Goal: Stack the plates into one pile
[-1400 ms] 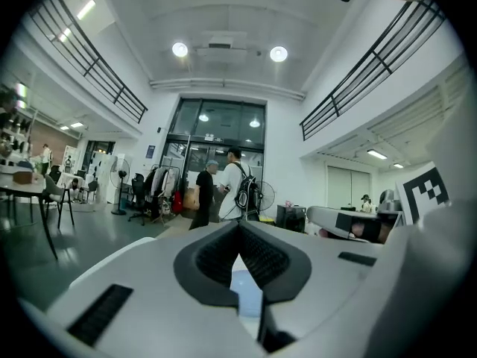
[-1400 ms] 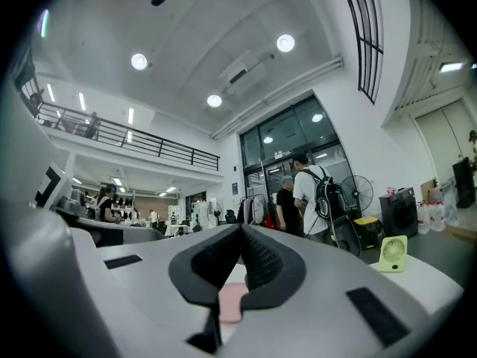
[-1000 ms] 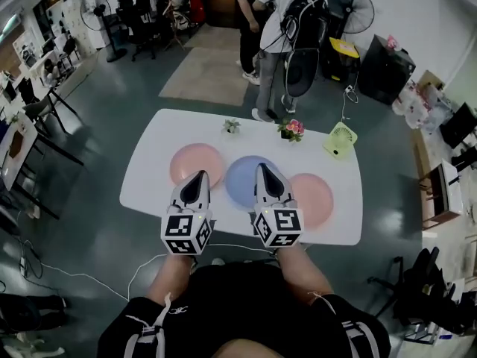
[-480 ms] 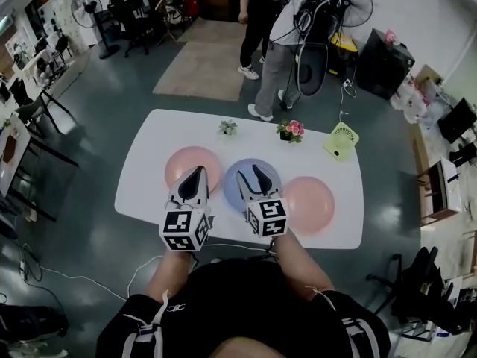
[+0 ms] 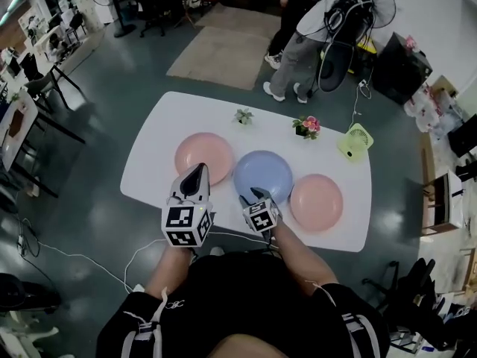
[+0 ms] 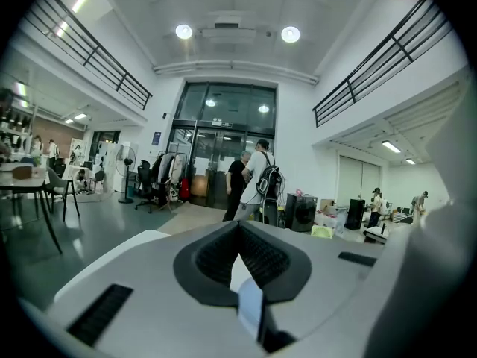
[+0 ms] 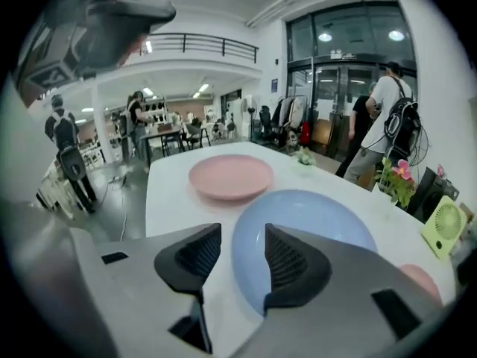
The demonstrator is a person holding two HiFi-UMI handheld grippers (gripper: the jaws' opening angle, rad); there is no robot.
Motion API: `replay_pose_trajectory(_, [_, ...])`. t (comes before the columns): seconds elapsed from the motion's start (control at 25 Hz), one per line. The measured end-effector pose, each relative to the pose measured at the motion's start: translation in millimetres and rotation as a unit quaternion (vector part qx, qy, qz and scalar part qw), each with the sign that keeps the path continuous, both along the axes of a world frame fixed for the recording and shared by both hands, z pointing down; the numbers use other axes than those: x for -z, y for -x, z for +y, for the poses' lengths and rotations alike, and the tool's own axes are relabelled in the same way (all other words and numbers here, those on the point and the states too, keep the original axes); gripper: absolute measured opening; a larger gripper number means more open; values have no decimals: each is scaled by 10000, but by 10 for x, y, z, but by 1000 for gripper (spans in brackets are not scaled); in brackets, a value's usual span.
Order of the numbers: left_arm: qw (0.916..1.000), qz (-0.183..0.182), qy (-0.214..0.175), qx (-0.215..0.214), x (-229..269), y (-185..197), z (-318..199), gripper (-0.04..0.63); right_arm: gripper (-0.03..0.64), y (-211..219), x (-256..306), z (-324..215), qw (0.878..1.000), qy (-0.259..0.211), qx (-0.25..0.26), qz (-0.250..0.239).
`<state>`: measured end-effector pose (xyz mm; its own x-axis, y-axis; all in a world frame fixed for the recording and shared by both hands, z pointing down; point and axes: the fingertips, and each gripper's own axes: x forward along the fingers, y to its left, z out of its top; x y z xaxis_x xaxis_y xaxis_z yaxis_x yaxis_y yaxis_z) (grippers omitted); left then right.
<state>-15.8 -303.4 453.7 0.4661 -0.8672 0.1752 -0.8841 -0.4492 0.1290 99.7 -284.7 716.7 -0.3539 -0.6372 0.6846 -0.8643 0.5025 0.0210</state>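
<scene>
Three plates lie in a row on the white table [image 5: 153, 148]: a pink plate [image 5: 203, 157] at the left, a blue plate [image 5: 263, 176] in the middle and a second pink plate [image 5: 316, 202] at the right. My right gripper [image 5: 253, 195] hangs low at the blue plate's near rim, tilted down. Its jaws have just been opening and now stand wide, with nothing pressed between them. In the right gripper view the blue plate [image 7: 313, 215] shows through and beyond the right gripper [image 7: 240, 239], with the left pink plate [image 7: 229, 176] farther off. My left gripper [image 5: 198, 168] is held above the left pink plate's near edge, its jaws together and empty; the left gripper [image 6: 238, 230] points level at the room.
Two small flower pots [image 5: 243, 115] [image 5: 307, 126] and a green desk fan [image 5: 355, 141] stand along the table's far edge. People [image 5: 328, 28] stand on the floor just beyond it. A white cable [image 5: 141, 263] runs across the floor by the near edge.
The right gripper has dropped from above the blue plate to its near rim, tipped downward, and its jaws went from shut to open. The left gripper sank a little and stayed shut.
</scene>
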Motion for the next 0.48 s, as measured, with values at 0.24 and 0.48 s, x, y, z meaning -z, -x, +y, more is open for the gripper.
replay_pose_trajectory(0.24, [10000, -62, 22, 56, -59, 141, 34, 12, 189, -57, -571, 148, 9930, 555, 400, 961])
replay_pose_trajectory(0.48, [9998, -99, 48, 144, -41, 219, 22, 12, 162, -151, -737, 164, 9788, 777, 718, 1755])
